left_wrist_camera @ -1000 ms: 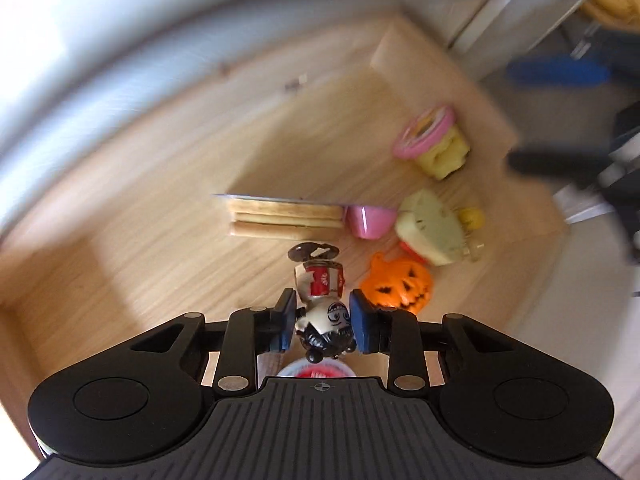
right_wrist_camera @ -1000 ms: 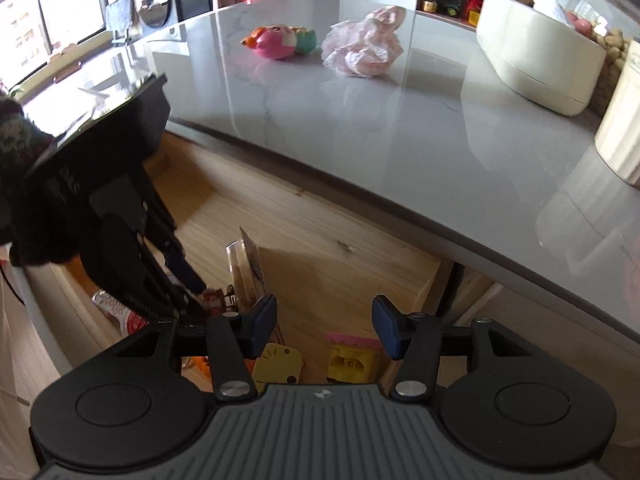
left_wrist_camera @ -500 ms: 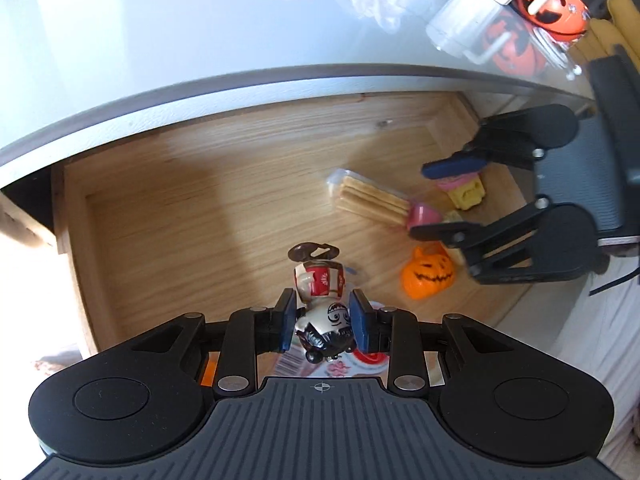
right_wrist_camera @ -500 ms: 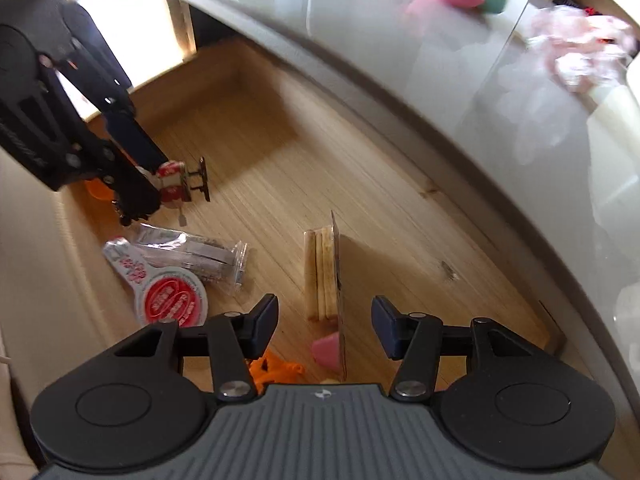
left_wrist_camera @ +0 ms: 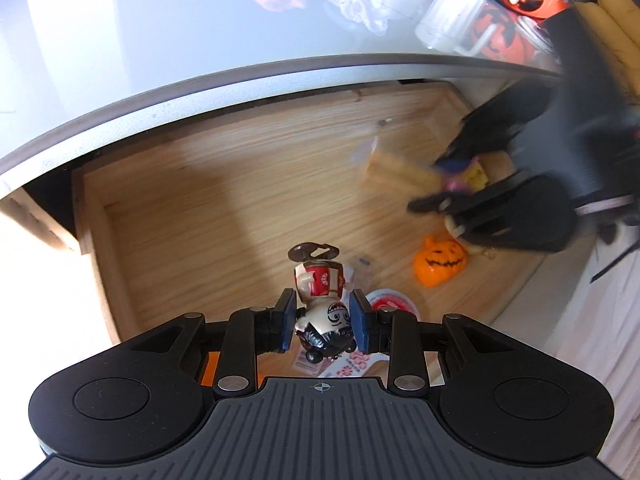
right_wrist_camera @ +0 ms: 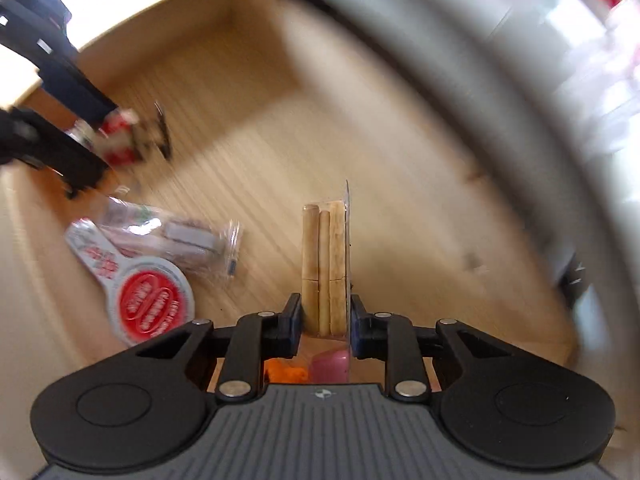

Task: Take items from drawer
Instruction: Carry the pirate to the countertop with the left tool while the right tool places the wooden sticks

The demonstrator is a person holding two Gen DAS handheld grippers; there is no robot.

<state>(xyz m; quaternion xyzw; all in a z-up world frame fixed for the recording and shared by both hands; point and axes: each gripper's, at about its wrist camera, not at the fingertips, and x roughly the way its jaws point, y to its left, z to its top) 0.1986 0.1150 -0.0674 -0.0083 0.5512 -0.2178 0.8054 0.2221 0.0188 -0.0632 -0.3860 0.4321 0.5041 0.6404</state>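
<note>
The right view is smeared with motion: the counter (right_wrist_camera: 500,92) and far left gripper (right_wrist_camera: 80,148) with its figure (right_wrist_camera: 120,140) lose detail. In the left view the right gripper (left_wrist_camera: 440,188) hides the yellow toy (left_wrist_camera: 476,176).

The left gripper (left_wrist_camera: 323,322) clamps a toy figure (left_wrist_camera: 323,300) above the drawer (left_wrist_camera: 208,208). Right of the figure lies an orange pumpkin (left_wrist_camera: 440,266); beyond it, the blurred right gripper (left_wrist_camera: 434,186) grips a biscuit pack (left_wrist_camera: 394,172).
</note>
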